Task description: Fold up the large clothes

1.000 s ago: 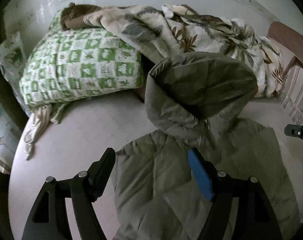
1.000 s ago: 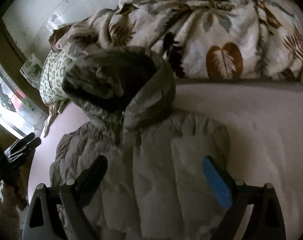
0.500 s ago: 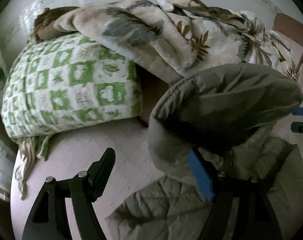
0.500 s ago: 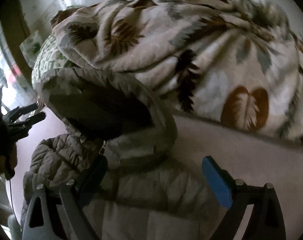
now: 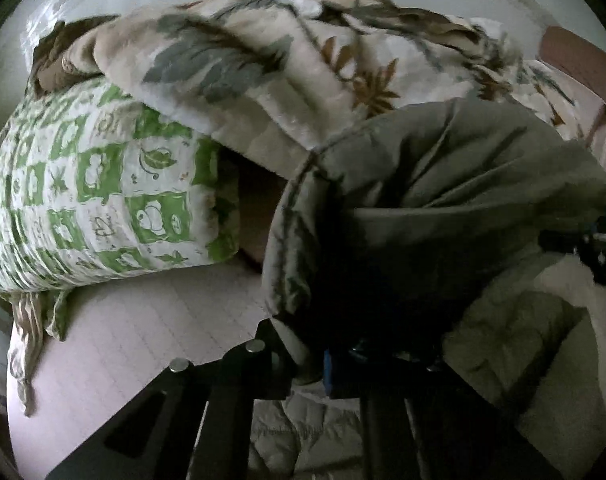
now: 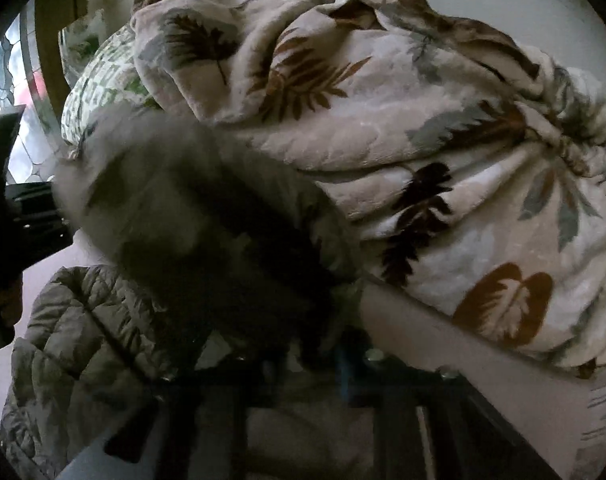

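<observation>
Quilted jacket (image 5: 483, 344) lies flat on bed (image 5: 143, 344), hood (image 5: 443, 200) toward leaf-print blanket (image 6: 423, 120). Left gripper (image 5: 307, 360) and right gripper (image 6: 323, 352) jaws just closing, each clamped on hood base. No fold visible yet; folding all ahead.

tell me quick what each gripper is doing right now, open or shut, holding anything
Left gripper: its fingers have just closed on the hood rim of the jacket.
Right gripper: its fingers have just closed on the hood's other side.

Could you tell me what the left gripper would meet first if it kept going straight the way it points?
Probably the jacket's hood: the left gripper is already shut on its edge, and the hood fills the line ahead.
</observation>
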